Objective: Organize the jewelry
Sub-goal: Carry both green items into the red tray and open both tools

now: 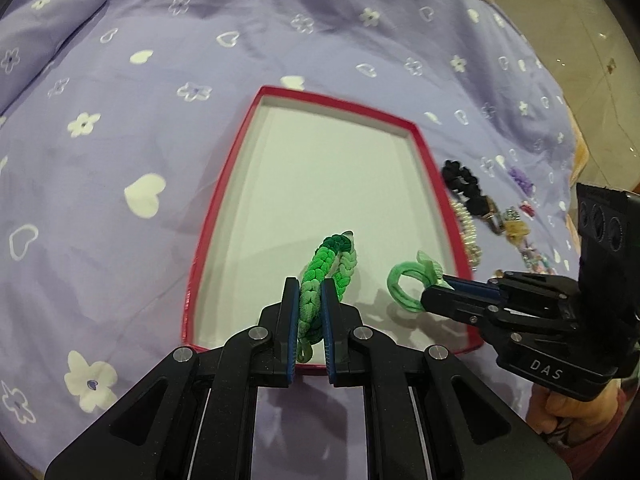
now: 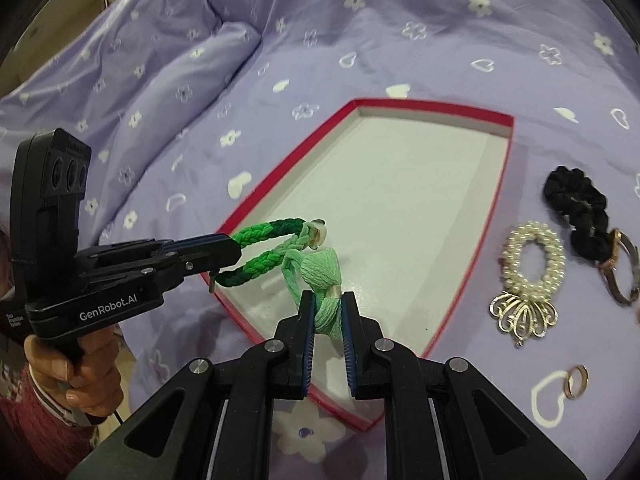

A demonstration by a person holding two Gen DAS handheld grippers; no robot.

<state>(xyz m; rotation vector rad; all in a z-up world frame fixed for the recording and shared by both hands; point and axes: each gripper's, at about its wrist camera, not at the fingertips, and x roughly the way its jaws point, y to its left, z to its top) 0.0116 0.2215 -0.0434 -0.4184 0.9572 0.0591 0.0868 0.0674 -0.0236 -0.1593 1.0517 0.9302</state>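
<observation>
Left gripper (image 1: pixel 310 304), bottom centre of left wrist view, is clamped on the braided green bracelet (image 1: pixel 320 276): the braid runs up between the two blue pads, its dark-green end poking out past the tips over the white floor of the red-rimmed tray (image 1: pixel 224 200).

Right gripper (image 2: pixel 328 312), bottom centre of right wrist view, pinches the pale mint hair tie (image 2: pixel 324 276), bunched fabric squeezed between the pads, also above the tray near its lower left corner. In that view the bracelet and mint tie sit just beside each other; can't tell if touching.

On the purple bedsheet (image 2: pixel 400 40), right of the tray in that frame: pearl scrunchie w/ silver clip (image 2: pixel 530 264), black scrunchie (image 2: pixel 576 204), wristwatch (image 2: pixel 620 264), gold rings (image 2: pixel 576 380) lower right.
</observation>
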